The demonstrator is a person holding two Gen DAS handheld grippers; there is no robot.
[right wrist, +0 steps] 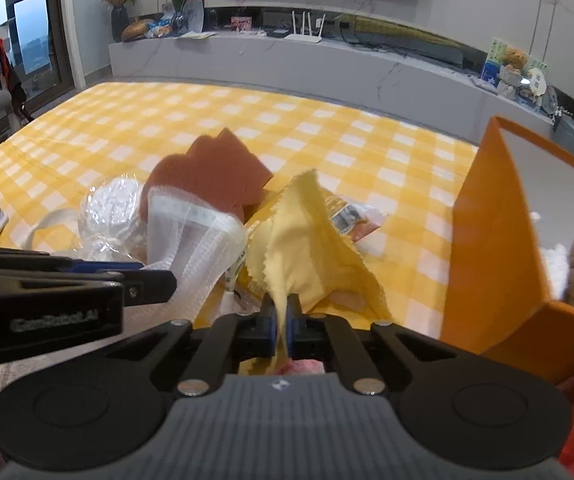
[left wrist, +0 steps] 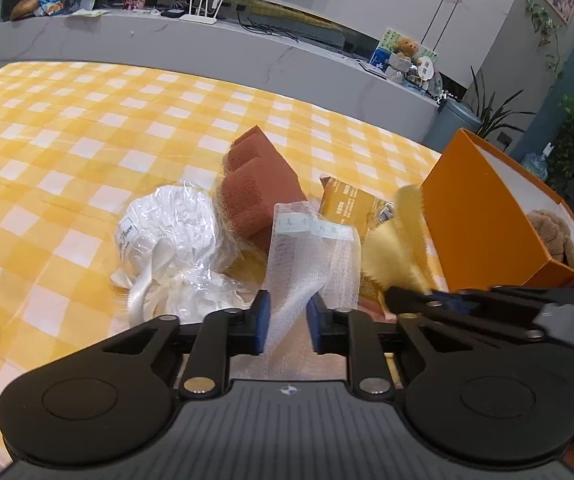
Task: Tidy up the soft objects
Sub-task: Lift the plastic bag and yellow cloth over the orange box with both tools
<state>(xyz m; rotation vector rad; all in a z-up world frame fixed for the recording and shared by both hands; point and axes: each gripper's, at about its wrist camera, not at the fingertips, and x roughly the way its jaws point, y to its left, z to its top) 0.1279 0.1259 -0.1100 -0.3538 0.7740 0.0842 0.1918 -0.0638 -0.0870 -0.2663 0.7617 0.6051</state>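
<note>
My left gripper (left wrist: 289, 320) is shut on a white mesh gauze (left wrist: 311, 256), held bunched between its blue pads; the gauze also shows in the right wrist view (right wrist: 191, 236). My right gripper (right wrist: 283, 330) is shut on a yellow cloth (right wrist: 307, 240), lifted above the table; the cloth shows in the left wrist view (left wrist: 399, 248). A brown sponge (left wrist: 259, 188) and a white wrapped bundle (left wrist: 171, 232) lie just beyond. An orange box (left wrist: 483, 208) stands to the right with a brown plush toy (left wrist: 555, 236) inside.
A yellow printed packet (left wrist: 347, 204) lies under the cloth on the yellow checked tablecloth (left wrist: 67, 140). A grey marble TV bench (left wrist: 207, 48) runs behind the table. The left gripper's side (right wrist: 67, 292) shows at the left of the right wrist view.
</note>
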